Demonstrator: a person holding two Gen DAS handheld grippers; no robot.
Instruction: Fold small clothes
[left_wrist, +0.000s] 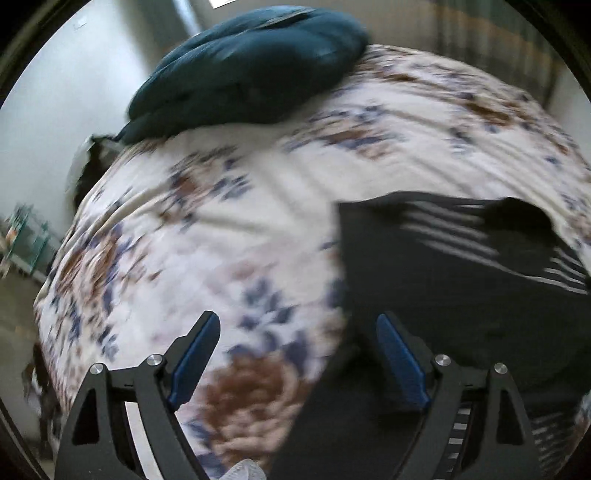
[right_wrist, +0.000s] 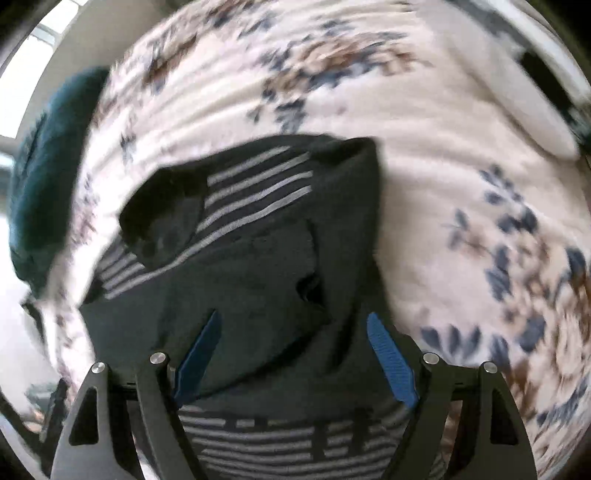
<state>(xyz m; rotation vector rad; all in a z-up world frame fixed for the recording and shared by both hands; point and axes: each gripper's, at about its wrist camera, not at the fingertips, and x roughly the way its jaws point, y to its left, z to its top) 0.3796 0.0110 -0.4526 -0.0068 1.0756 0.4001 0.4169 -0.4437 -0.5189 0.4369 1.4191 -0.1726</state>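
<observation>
Currently both tongs, left (left_wrist: 298, 334) and right (right_wrist: 293, 332), are spread and empty. The black striped garment (right_wrist: 258, 240) lies ahead on the bed (right_wrist: 424, 147); a one-layer pinch would undo its folds.

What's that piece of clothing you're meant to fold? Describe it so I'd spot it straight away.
Start at the big bed covered by a cream floral bedspread, with a dark teal pillow at one end. Lying on the bedspread, away from the pillow, is the small black garment. It is the only dark clothing there, and pale grey stripes cross part of it, unlike the plain pillow.
</observation>
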